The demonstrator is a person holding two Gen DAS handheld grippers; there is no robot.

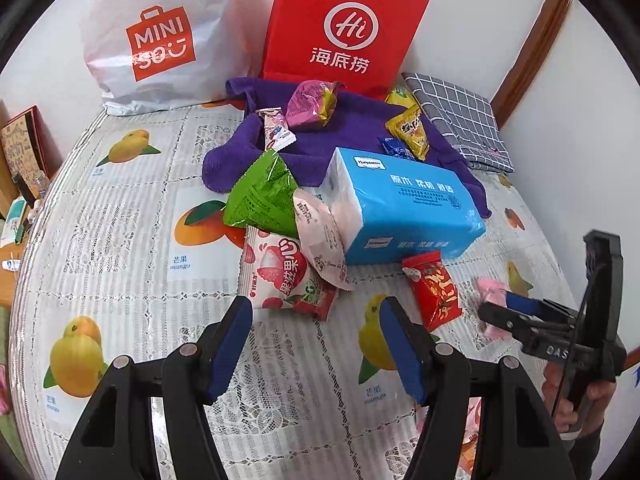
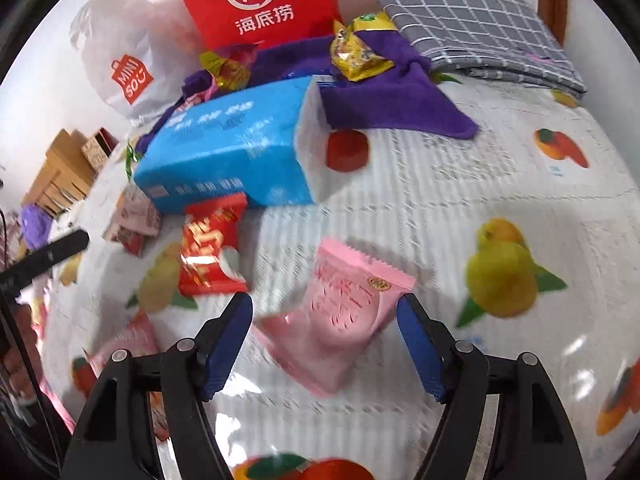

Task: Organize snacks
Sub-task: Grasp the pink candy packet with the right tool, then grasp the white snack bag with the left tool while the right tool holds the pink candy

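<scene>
My right gripper (image 2: 325, 320) is open, its blue pads either side of a pink snack packet (image 2: 340, 312) lying on the tablecloth; the packet also shows in the left wrist view (image 1: 493, 294) at the right gripper's tips. A red snack packet (image 2: 210, 246) lies just left of it, also seen in the left wrist view (image 1: 434, 290). My left gripper (image 1: 316, 320) is open and empty, just short of a pink-white lychee packet (image 1: 276, 272), a small red packet (image 1: 316, 300), a pale pink packet (image 1: 320, 236) and a green packet (image 1: 262, 196).
A blue tissue pack (image 1: 404, 204) lies mid-table against a purple towel (image 1: 360, 128) holding several small snacks. A red paper bag (image 1: 344, 24) and a white Miniso bag (image 1: 156, 36) stand at the back wall. A grey checked cloth (image 1: 460, 120) lies back right.
</scene>
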